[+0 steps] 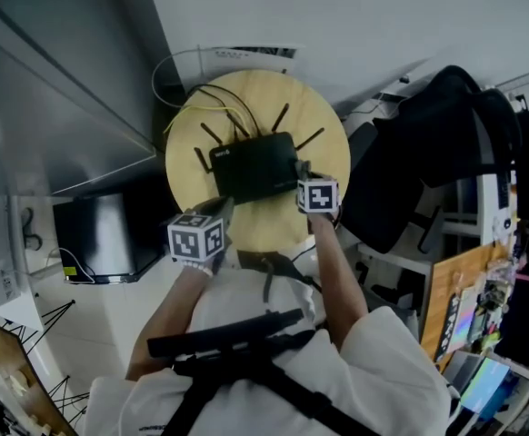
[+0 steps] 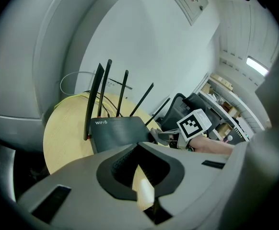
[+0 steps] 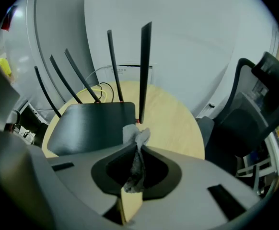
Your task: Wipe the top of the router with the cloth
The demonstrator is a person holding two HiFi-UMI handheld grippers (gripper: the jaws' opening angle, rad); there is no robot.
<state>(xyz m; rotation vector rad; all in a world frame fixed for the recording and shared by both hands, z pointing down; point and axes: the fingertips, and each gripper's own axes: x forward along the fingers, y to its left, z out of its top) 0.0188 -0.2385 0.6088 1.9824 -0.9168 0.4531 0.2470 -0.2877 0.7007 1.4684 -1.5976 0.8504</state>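
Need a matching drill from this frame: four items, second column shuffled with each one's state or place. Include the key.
Column 1
1. router
2. cloth
3. left gripper
4. table

Column 2
A. shut, nothing between its fingers
B. round, pale wood
C. black, antennas raised, lying on the table
D. pinched in the right gripper

Pairs: 1-C, 2-D, 3-A, 4-B
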